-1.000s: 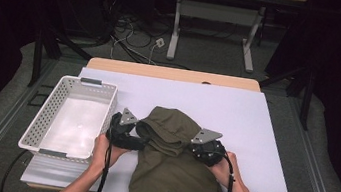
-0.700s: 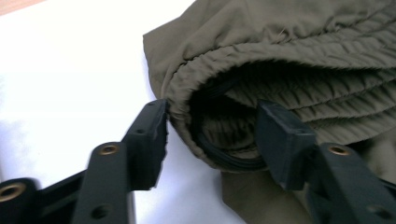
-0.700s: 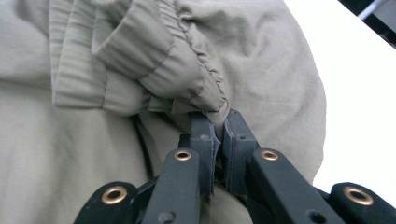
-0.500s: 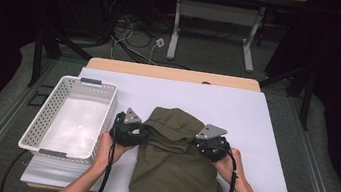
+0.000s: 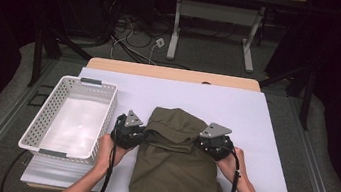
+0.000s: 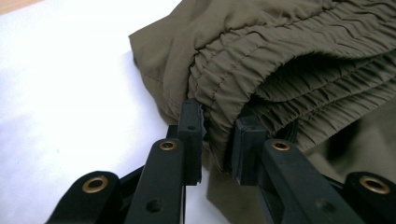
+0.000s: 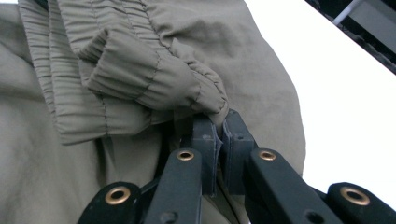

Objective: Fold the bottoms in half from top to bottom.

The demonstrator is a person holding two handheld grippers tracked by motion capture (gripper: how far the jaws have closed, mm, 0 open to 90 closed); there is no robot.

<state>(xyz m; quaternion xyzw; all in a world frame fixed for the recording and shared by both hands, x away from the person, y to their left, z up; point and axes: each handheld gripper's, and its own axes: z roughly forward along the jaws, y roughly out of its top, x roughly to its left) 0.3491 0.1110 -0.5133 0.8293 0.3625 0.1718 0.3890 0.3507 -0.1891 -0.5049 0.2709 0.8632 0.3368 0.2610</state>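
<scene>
The left gripper (image 6: 217, 142) has just been closing and now pinches the gathered waistband of the olive-green fabric shorts (image 5: 176, 165), lying mid-table right of the white plastic basket (image 5: 75, 115). The right gripper (image 7: 219, 140) clamps the opposite waistband edge, so folding or lifting can likely begin.

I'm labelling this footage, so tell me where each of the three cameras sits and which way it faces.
High view: above the person's side, looking forward and down on the table; both forearms, left gripper, right gripper.
Left gripper view: on the left gripper, looking along its jaws, which have just been closing on the olive garment.
Right gripper view: on the right gripper, jaws pinching the garment's gathered band.
Shared: all show the garment on the white tabletop.
</scene>
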